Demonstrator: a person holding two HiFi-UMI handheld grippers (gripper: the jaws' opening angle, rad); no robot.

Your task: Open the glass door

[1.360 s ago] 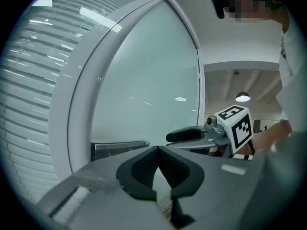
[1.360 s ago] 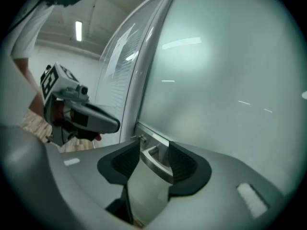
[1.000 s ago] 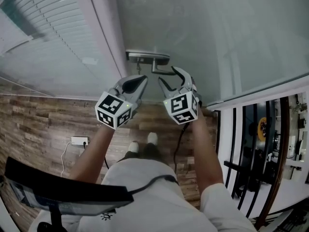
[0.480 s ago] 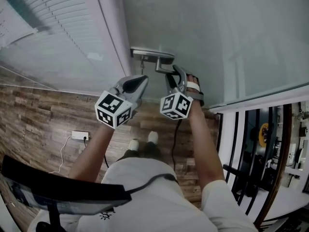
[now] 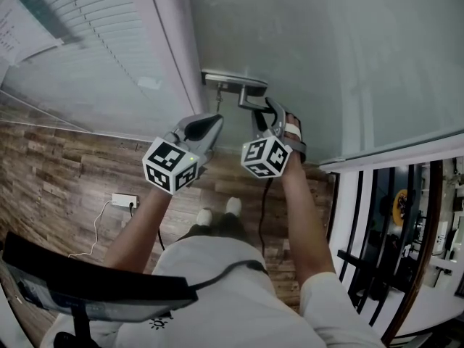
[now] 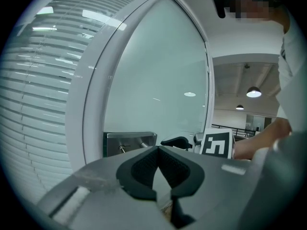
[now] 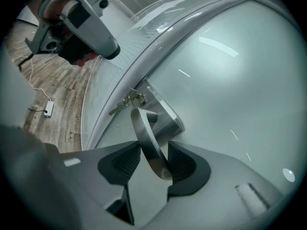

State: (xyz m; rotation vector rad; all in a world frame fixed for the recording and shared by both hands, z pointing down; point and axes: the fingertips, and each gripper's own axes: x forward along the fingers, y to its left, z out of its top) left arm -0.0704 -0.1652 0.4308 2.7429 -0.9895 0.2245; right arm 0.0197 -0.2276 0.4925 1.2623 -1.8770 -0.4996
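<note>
1. Steel lever handle [image 7: 149,138] on the glass door [image 5: 326,56] is lying between the jaws of the right tool [image 7: 154,158], which have just been closing and are not yet pinching it.
2. Beside the handle, the left tool [image 6: 157,152] is hanging with its jaws pressed together, empty.

Shirt [image 5: 239,303]: I see white, short sleeves, with a small dark print at 7 o'clock of my view.
Cable [image 5: 232,268]: black and thin, across the shirt.
Trousers [image 5: 217,230]: dark.
Shoes [image 5: 233,206]: white.
Wrist band [image 5: 292,130]: white, on the right wrist.
Left gripper [image 5: 215,119]: grey shell, black ribbed pads [image 6: 144,166], black-and-white marker cube [image 5: 172,166], green light at its 2 o'clock.
Right gripper [image 5: 262,111]: I read the same grey shell and cube.
</note>
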